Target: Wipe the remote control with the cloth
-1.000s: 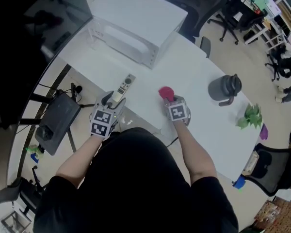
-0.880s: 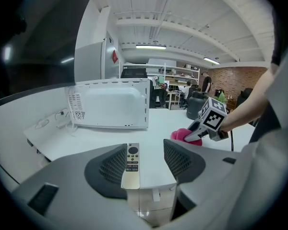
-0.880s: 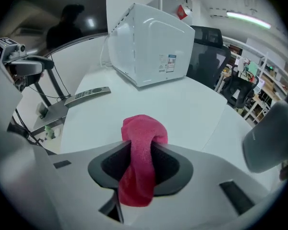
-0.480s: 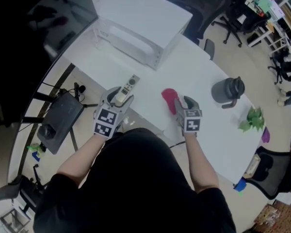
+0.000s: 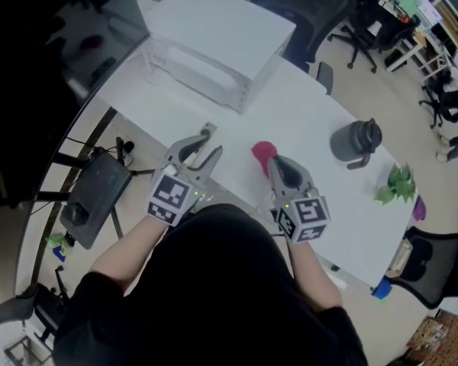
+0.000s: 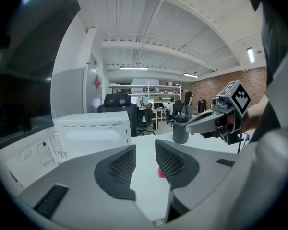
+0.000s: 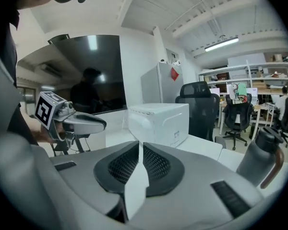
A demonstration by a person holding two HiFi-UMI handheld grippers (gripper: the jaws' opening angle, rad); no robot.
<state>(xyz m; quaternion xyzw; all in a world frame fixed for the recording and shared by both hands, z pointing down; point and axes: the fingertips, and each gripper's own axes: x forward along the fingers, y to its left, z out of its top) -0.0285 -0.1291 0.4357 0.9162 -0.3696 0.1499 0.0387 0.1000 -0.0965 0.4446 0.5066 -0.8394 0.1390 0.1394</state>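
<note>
The remote (image 5: pixel 208 131) lay near the desk's (image 5: pixel 305 113) near-left edge, directly under the left tongs (image 5: pixel 212 143). Only its pale far end showed past their tips, and the rest was hidden. The left tongs hung above it with the jaws closing, a clear gap between the pads and nothing in it. The cloth (image 5: pixel 263 152), a small bunched pink lump, sat by the near edge just beyond the tip of the right tongs (image 5: pixel 276 163). Those jaws were closing too, down to a thin slit, and held nothing.
</note>
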